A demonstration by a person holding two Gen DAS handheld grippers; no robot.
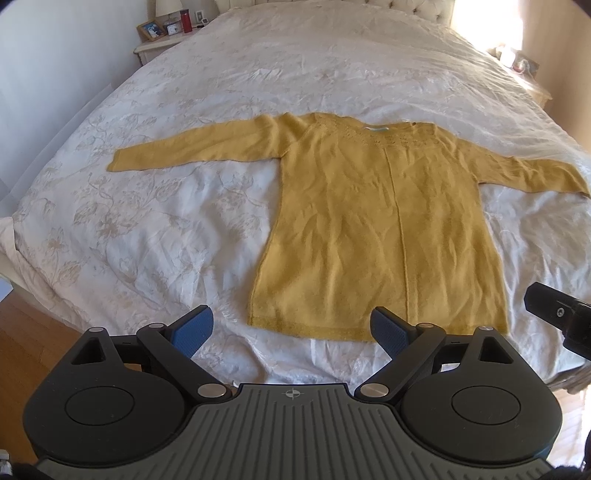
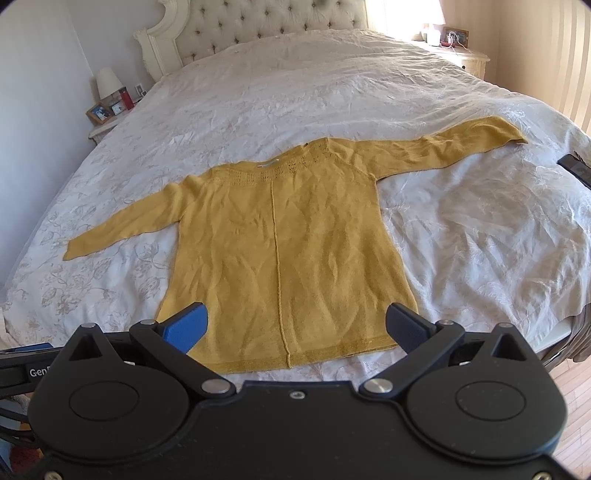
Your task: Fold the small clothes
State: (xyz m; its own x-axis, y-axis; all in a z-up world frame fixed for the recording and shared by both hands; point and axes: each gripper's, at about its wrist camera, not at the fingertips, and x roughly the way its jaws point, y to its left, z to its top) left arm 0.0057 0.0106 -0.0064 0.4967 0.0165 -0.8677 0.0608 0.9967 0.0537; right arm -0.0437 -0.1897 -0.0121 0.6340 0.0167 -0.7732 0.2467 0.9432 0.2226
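A mustard yellow knitted sweater (image 1: 369, 221) lies flat on the bed, both sleeves spread out sideways, neckline away from me, hem toward me. It also shows in the right wrist view (image 2: 280, 251). My left gripper (image 1: 291, 326) is open and empty, hovering above the hem near its left corner. My right gripper (image 2: 295, 325) is open and empty, hovering above the middle of the hem. Part of the right gripper shows at the right edge of the left wrist view (image 1: 557, 314).
The bed (image 1: 147, 229) has a wrinkled white floral cover and a tufted headboard (image 2: 266, 29). A nightstand (image 1: 159, 40) with a lamp and frames stands far left, another nightstand (image 2: 461, 51) far right. A dark object (image 2: 576, 168) lies at the bed's right edge. Wooden floor (image 1: 22, 339) lies below.
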